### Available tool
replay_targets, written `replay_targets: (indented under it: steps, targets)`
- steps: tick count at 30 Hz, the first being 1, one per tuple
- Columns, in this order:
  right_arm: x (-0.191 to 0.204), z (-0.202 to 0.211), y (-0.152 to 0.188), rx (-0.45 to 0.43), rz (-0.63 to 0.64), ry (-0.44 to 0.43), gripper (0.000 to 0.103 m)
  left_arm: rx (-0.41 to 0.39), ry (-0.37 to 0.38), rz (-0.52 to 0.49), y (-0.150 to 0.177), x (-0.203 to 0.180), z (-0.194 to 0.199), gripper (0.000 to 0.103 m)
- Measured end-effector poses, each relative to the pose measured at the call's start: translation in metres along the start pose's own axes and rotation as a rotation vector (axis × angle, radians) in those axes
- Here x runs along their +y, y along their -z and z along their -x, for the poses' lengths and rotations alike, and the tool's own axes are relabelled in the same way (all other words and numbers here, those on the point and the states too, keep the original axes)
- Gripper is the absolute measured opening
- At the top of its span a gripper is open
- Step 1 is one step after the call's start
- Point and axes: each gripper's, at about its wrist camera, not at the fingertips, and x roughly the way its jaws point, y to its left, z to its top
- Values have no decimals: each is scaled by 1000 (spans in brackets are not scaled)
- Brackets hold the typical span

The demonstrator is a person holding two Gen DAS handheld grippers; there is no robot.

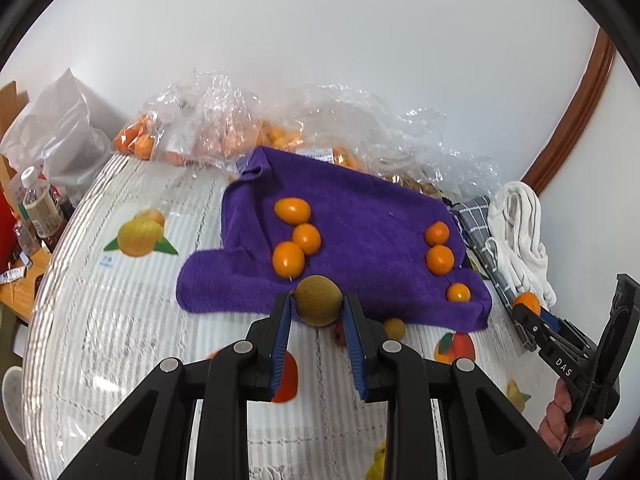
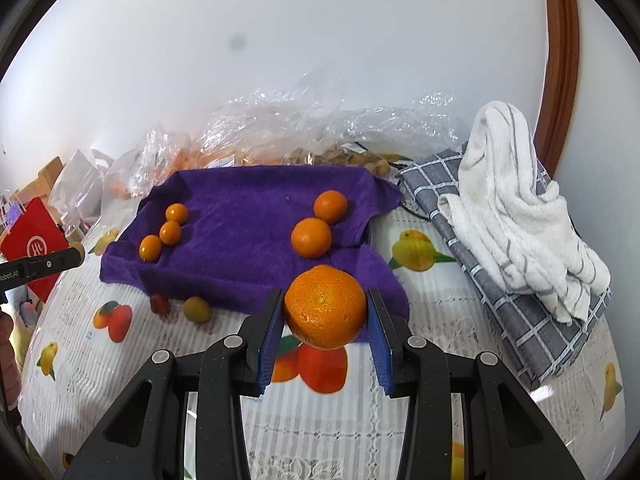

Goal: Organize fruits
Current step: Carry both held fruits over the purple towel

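My left gripper is shut on a brown-green round fruit, held above the near edge of the purple towel. My right gripper is shut on an orange mandarin above the towel's near right corner. On the towel lie three kumquats at the left and three small mandarins at the right. A small yellow-green fruit and a small red fruit lie on the tablecloth just in front of the towel.
Clear plastic bags with orange fruit lie behind the towel by the wall. A grey checked cloth with a white towel on it lies at the right. Bottles and a red box stand at the left.
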Motion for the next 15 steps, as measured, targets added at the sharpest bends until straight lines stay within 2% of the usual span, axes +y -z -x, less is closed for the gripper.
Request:
replay_targets:
  steps: [15]
  targets:
    - [-1, -23, -14, 12, -7, -6, 40, 4, -11, -7, -16, 3, -16, 25]
